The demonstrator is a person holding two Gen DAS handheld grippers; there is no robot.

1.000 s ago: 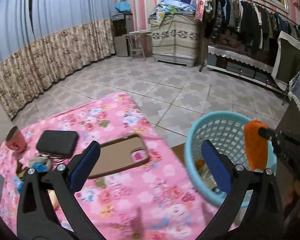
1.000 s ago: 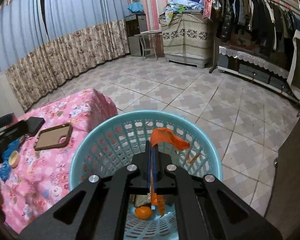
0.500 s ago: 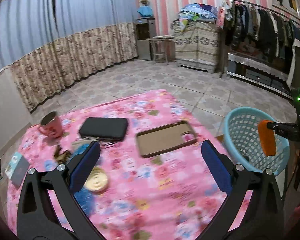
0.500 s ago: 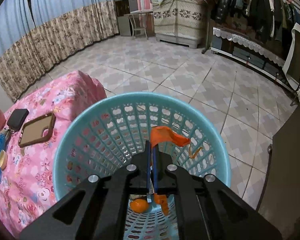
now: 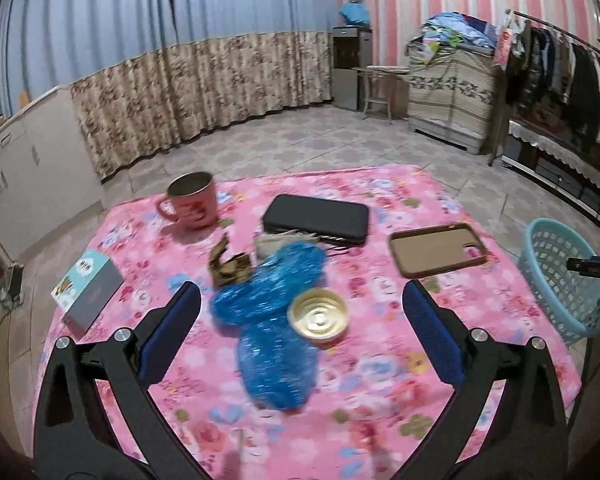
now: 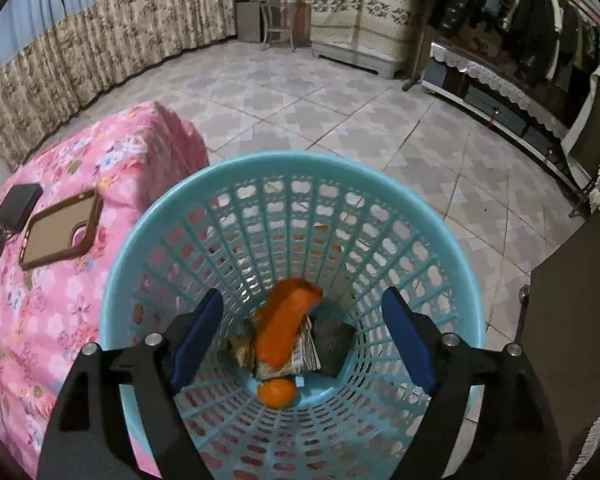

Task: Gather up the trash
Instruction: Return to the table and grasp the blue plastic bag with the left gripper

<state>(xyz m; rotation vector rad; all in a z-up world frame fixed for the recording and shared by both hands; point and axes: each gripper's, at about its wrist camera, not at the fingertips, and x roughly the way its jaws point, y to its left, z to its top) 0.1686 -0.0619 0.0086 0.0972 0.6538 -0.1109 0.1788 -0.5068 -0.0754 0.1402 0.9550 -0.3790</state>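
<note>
My right gripper [image 6: 302, 330] is open above the light blue basket [image 6: 148, 216]. An orange wrapper [image 6: 284, 328] lies loose inside it on paper scraps, a dark lump and an orange fruit [image 6: 276, 393]. My left gripper [image 5: 300, 330] is open and empty above the pink table [image 5: 420, 420]. Below it lie a blue plastic bag [image 5: 272, 320], a round yellow lid [image 5: 318, 316] and a crumpled brown wrapper [image 5: 226, 264]. The basket [image 5: 560, 280] stands off the table's right edge.
On the table stand a pink mug [image 5: 190, 204], a black case [image 5: 316, 218], a brown phone case [image 5: 438, 248] and a small box [image 5: 88, 288]. A dark cabinet [image 6: 572, 340] flanks the basket's right. Tiled floor lies beyond.
My right gripper opened and the orange wrapper fell into the basket. My left gripper swung left from the basket to over the table's trash.
</note>
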